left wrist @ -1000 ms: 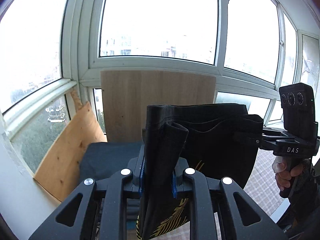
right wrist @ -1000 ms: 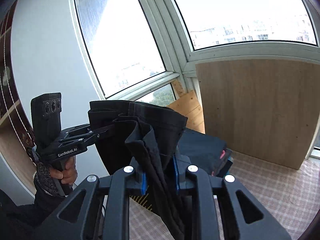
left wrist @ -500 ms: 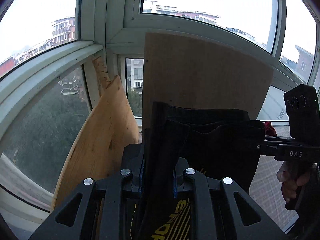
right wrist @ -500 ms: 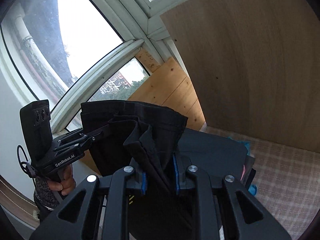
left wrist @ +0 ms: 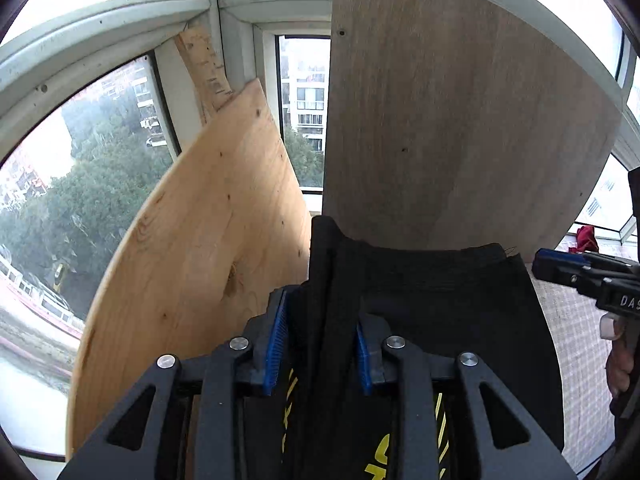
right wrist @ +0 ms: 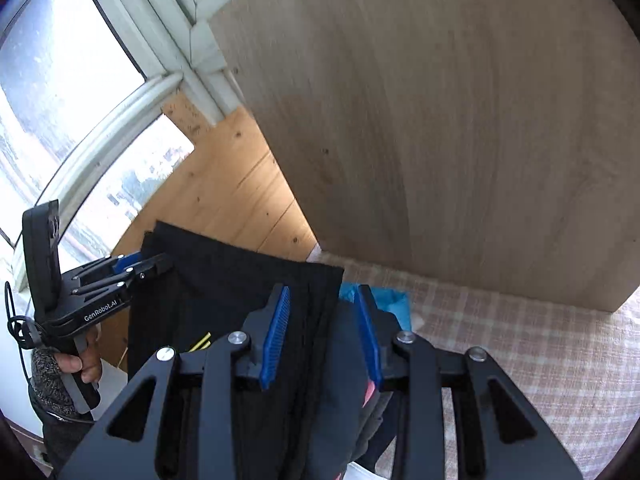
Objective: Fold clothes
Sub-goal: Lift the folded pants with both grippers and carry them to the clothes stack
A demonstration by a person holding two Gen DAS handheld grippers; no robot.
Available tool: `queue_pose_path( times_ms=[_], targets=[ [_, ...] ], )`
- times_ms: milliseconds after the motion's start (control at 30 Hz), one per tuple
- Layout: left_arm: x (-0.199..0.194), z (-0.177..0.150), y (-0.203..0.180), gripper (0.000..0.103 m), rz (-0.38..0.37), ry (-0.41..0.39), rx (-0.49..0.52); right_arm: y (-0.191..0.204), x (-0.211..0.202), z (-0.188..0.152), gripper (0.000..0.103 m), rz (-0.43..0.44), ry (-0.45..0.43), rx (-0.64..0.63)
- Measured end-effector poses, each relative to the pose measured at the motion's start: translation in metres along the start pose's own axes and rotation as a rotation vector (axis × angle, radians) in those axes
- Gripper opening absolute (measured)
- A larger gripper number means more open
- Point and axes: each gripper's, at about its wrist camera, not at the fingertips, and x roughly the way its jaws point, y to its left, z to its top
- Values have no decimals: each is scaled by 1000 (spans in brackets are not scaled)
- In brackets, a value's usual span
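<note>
Over the pile, my left gripper (left wrist: 320, 344) and right gripper (right wrist: 326, 332) are opening; let the black folded shorts (left wrist: 436, 300) drop flat.

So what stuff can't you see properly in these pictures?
- The yellow writing on the black garment: left wrist view, cut off by the bottom edge and the left gripper.
- The pile under the garment, with a blue-green cloth showing: right wrist view, hidden by the garment and the right gripper.
- The red thing by the window: left wrist view, too small.
</note>
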Motion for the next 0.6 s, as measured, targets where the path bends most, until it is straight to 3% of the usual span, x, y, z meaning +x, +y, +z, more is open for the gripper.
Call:
queue_pose_path(
  times_ms=[67, 200, 267, 400, 500, 600],
  targets=[
    [-9, 4, 0, 31, 36, -28, 21, 17, -9, 1, 34, 33, -35, -75],
    [-26, 10, 1, 31, 65, -70, 31, 62, 8, -6, 33, 57, -2, -240],
    [-33, 3, -2, 31, 15, -85, 23, 69, 25, -9, 33, 17, 22, -274],
    [-12, -11, -17, 31, -16, -25, 71, 46, 56, -9, 34, -24, 90, -178],
    [23, -15, -16, 31, -16, 47, 48, 18, 71, -15, 34, -12, 173, -86],
    [45, -15, -9, 31, -13, 84, -2, 3, 68, -14, 34, -20, 196, -12]
  ],
)
